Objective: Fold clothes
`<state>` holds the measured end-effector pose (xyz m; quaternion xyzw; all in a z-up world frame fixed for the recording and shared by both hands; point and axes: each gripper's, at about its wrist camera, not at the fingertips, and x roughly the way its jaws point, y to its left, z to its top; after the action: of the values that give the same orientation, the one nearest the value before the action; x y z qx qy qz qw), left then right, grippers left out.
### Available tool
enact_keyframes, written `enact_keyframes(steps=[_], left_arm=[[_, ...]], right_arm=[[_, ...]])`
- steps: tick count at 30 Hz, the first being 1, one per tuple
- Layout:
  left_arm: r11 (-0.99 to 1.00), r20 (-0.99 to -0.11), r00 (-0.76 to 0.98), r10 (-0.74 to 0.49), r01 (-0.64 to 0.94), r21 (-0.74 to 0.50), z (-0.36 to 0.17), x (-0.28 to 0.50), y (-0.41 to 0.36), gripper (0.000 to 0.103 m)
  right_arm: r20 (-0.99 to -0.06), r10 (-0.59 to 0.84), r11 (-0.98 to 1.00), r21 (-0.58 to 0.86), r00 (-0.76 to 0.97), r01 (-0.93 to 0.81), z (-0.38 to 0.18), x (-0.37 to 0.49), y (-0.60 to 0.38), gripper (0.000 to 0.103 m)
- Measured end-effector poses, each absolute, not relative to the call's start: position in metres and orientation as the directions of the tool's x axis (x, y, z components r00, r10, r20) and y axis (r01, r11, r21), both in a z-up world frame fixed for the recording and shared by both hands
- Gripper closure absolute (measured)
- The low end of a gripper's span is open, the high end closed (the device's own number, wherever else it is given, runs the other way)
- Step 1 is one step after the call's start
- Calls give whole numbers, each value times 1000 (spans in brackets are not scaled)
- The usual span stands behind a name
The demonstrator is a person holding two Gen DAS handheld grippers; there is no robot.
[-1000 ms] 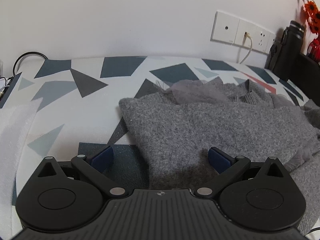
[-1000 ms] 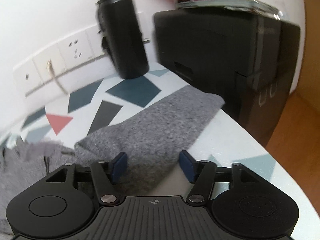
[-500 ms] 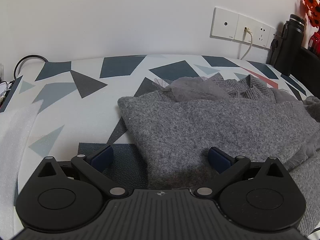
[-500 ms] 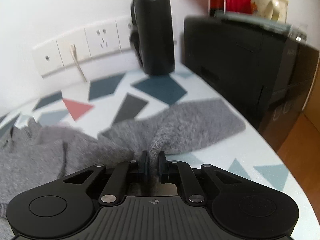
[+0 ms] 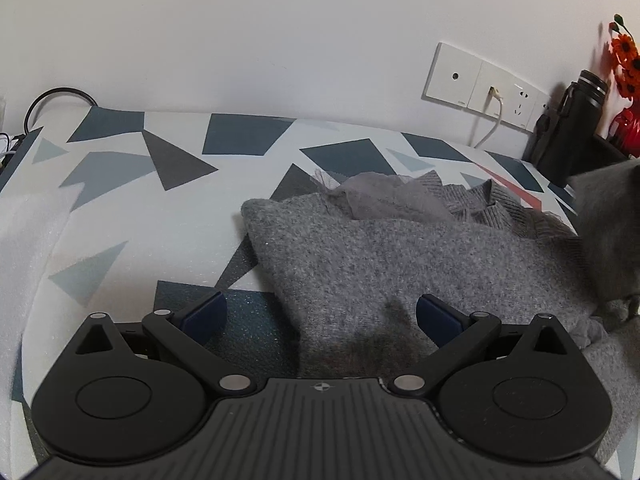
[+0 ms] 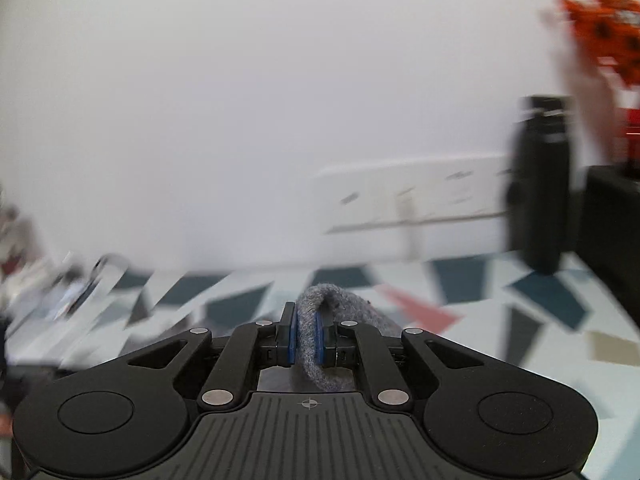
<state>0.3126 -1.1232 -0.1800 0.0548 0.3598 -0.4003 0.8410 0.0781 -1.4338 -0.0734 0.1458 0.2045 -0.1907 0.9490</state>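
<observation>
The left gripper hovers with jaws spread wide over the near edge of the grey sweater, which lies rumpled on the geometric-patterned desk. To the sweater's right, the right gripper has its jaws pinching a lifted grey sleeve above the desk, background blurred.

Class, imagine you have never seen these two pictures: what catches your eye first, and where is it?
A grey sweater lies rumpled on a tablecloth patterned with dark triangles. The right gripper is shut on a fold of it, while the left gripper is open over the sweater's near edge. Orange flowers stand far right.
</observation>
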Motion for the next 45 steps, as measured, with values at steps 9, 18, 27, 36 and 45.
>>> enact_keyframes(steps=[9,18,27,36,45], left_arm=[[675,-657,429,-621,718,-169,-180,309,-1126,0],[676,-670,447,-592,729,-111,-181,304,-1133,0],[676,-672,458,-582,732,-86,-182,302,-1136,0],[687,-681,478,-554,725,-51,-182,297,-1142,0],[660,-690,455,-563,750,-44,-182,297,-1145,0]], right_arm=[[-612,-169,920,183,773,347,-132,109,-1390,92],[-590,-182,903,216,787,372,-129,82,-1395,71],[-460,-339,825,275,821,494,-109,27,-1434,47],[-503,-366,782,291,783,552,-132,9,-1465,46],[-556,-400,841,94,728,533,-154,7,-1437,26]])
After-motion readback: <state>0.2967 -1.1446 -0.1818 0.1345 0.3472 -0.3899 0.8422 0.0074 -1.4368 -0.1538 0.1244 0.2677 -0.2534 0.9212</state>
